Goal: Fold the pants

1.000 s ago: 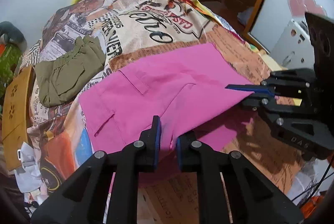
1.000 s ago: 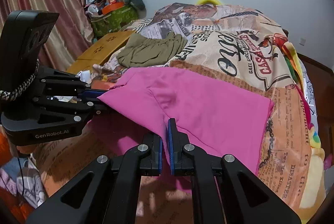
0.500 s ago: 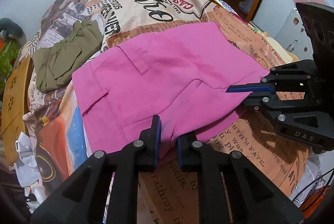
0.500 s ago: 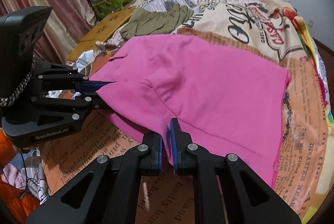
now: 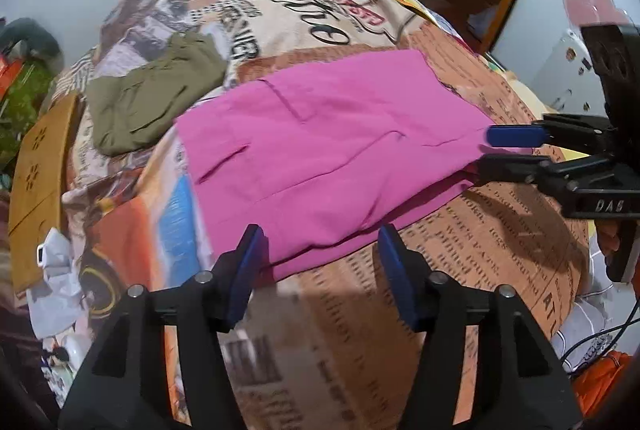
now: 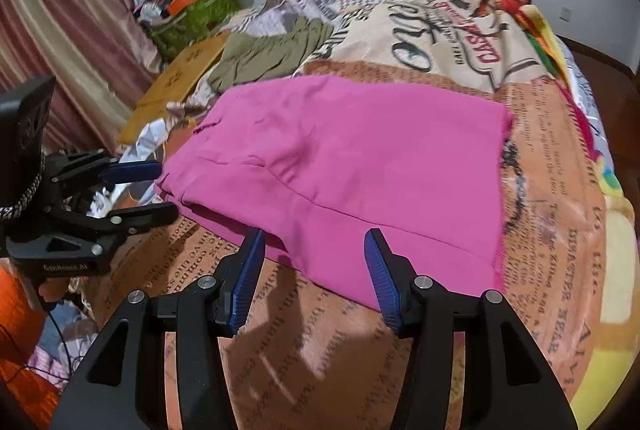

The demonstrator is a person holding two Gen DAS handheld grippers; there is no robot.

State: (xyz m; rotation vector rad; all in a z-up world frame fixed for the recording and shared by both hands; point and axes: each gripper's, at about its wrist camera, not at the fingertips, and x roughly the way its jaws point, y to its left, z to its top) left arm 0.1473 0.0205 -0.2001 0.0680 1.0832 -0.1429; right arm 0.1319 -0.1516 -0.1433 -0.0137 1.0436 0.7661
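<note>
Here the pink pants (image 5: 332,149) lie flat on the bed (image 5: 460,270), folded over on themselves into a broad panel, with a pocket seam and a slanted side pocket showing on the top layer. Their near edge runs along the side of the bed closest to both cameras, and a lower layer peeks out beneath that edge, so the doubled cloth appears to have been laid down on purpose with its edges roughly matched.

The left hand-held gripper (image 5: 320,266) hangs just short of that near edge with its jaws opening; the blue pads (image 5: 248,270) stand on either side of the hem without pressing it, so nothing is gripped. The right hand-held gripper (image 6: 314,266) sits further along the same edge, its jaws likewise opening, the pink cloth just ahead of the pads and free of them. Each one also shows from the side in the other's view, at the ends of the near edge. Judging by this, the cloth is being let go so the fold can settle by its own weight.

Beyond the pants, an olive-green garment (image 5: 152,105) rests in a rumpled heap on the far left of the printed bedspread (image 6: 440,25), well apart from the pink one. A wooden board (image 5: 36,181) leans beside the bed.
</note>
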